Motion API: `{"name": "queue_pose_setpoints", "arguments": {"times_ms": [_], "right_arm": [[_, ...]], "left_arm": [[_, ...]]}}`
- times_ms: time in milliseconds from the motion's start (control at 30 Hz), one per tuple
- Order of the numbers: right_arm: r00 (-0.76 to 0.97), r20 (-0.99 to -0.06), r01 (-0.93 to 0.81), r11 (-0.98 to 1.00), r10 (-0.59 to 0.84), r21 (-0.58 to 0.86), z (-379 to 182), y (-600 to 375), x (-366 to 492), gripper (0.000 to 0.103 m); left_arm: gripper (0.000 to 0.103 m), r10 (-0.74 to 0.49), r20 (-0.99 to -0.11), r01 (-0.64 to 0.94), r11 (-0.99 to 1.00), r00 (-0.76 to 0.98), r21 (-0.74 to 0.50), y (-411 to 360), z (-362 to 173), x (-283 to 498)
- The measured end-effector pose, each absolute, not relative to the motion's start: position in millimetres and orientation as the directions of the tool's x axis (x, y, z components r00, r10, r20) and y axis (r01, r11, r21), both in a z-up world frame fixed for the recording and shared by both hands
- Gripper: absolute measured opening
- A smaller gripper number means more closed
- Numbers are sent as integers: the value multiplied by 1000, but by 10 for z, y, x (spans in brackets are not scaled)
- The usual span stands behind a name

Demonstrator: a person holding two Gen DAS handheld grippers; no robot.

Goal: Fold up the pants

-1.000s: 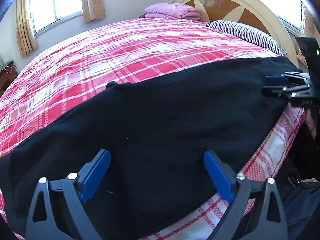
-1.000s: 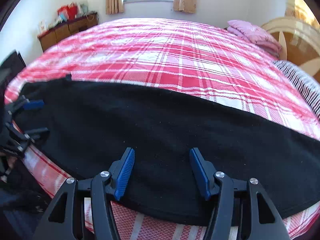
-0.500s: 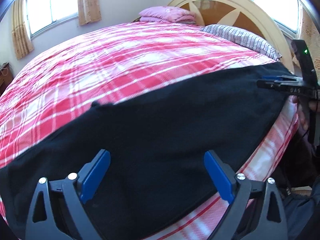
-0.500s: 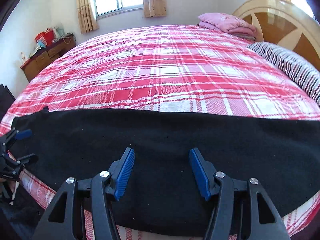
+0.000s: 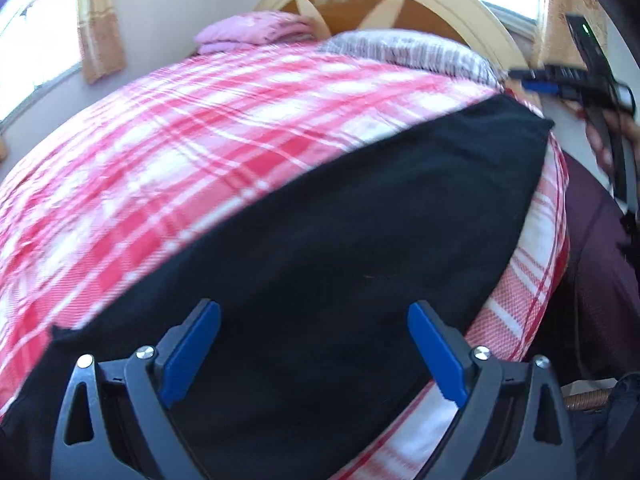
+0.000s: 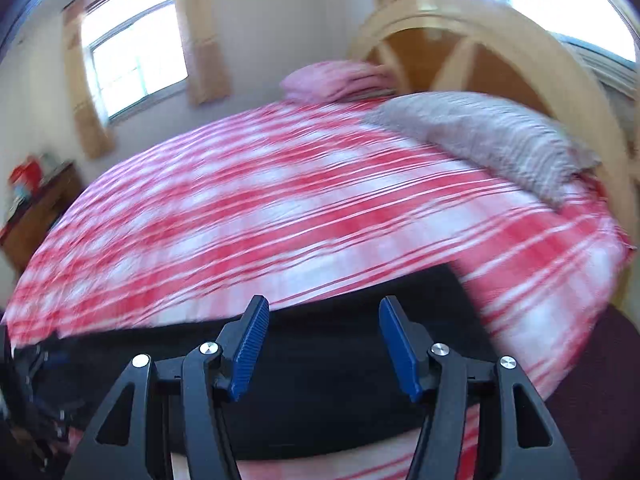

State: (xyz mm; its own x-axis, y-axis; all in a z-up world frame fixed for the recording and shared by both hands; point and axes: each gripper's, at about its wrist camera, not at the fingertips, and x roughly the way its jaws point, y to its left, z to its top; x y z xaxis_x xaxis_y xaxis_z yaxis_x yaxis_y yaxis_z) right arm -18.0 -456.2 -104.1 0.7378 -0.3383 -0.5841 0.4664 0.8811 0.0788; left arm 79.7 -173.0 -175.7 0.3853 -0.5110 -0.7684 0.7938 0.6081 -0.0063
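Black pants [image 5: 340, 240] lie flat in a long band along the near edge of the bed. In the left wrist view my left gripper [image 5: 314, 344] hovers over their middle, open, with nothing between its blue pads. The pants' right end [image 5: 520, 136] lies flat on the bed. My right gripper [image 5: 552, 80] is in the air just past that end, held by a hand [image 5: 600, 136]. In the right wrist view my right gripper [image 6: 324, 340] is open and empty above the pants [image 6: 344, 408]. My left gripper [image 6: 32, 380] shows dimly at the far left edge.
The pants rest on a red and white plaid bedspread [image 5: 200, 140]. A striped pillow [image 6: 480, 136] and a folded pink blanket [image 6: 336, 80] lie by the arched wooden headboard [image 6: 520, 28]. A low dresser [image 6: 36, 208] stands at the far left. The person's dark clothing [image 5: 600, 280] is beside the bed's edge.
Both views have swung toward the headboard and blurred. My right gripper has lifted and moved past the pants' right end. My left gripper has slid right along the pants. Both stay open.
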Motion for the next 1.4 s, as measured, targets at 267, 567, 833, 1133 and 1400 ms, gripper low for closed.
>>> {"name": "queue_pose_setpoints", "arguments": {"times_ms": [267, 567, 833, 1133, 1400], "right_arm": [[637, -685, 545, 835, -355, 75, -1355, -5253, 89, 28], [614, -672, 569, 822, -413, 15, -1519, -5313, 271, 4], [596, -663, 621, 783, -453, 23, -1440, -5385, -7, 16], [811, -543, 406, 878, -217, 254, -1102, -4963, -518, 56], [710, -672, 447, 872, -210, 199, -1522, -4788, -174, 56]], "left_arm": [[102, -501, -777, 790, 613, 382, -8, -1808, -1807, 807], [103, -507, -770, 779, 627, 388, -21, -1784, -1826, 773], [103, -520, -758, 776, 630, 393, -30, -1730, -1835, 754], [103, -540, -742, 770, 636, 398, -49, -1670, -1801, 713], [103, -537, -740, 771, 635, 404, -40, -1608, -1839, 690]]}}
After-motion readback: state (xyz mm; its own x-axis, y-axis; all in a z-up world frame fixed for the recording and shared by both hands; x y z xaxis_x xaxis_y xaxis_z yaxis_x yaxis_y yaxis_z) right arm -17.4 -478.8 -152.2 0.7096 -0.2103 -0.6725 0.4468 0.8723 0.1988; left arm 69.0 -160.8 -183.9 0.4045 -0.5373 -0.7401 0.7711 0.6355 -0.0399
